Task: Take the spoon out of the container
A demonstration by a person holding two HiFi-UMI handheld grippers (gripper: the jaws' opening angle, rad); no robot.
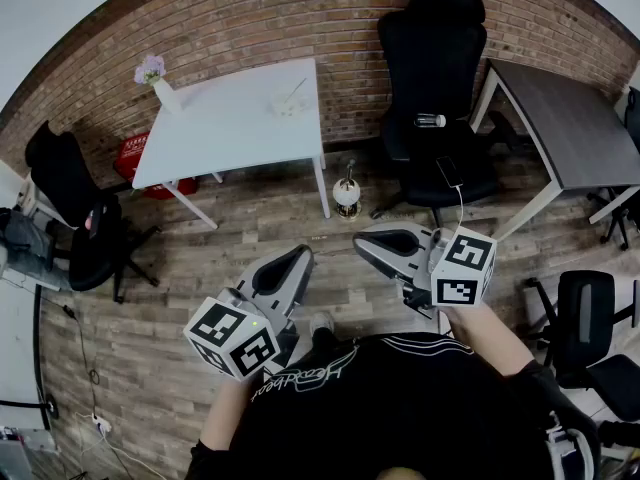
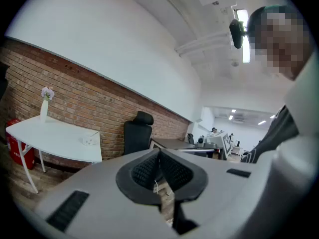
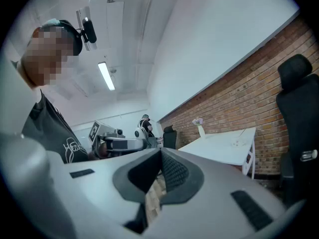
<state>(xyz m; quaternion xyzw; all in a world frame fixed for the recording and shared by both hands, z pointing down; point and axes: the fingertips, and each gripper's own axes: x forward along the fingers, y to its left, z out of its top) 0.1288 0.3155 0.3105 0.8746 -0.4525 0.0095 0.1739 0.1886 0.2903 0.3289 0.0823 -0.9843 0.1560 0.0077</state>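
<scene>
A small clear container (image 1: 287,102) with a thin spoon sticking out of it stands near the right edge of the white table (image 1: 225,128), far ahead of me. Both grippers are held close to my body, well short of the table. My left gripper (image 1: 298,256) is shut with nothing in it, and its pads (image 2: 149,169) meet at the tip. My right gripper (image 1: 363,243) is also shut and empty, its pads (image 3: 172,171) touching. In the left gripper view the container (image 2: 88,141) is a small shape on the table. It shows only faintly in the right gripper view.
A white vase with a purple flower (image 1: 157,80) stands at the table's far left corner. A black office chair (image 1: 432,78) is to the table's right, beside a dark desk (image 1: 570,118). Another chair (image 1: 75,208) and a red crate (image 1: 135,158) are at the left. A small lamp-like object (image 1: 346,194) sits on the wood floor.
</scene>
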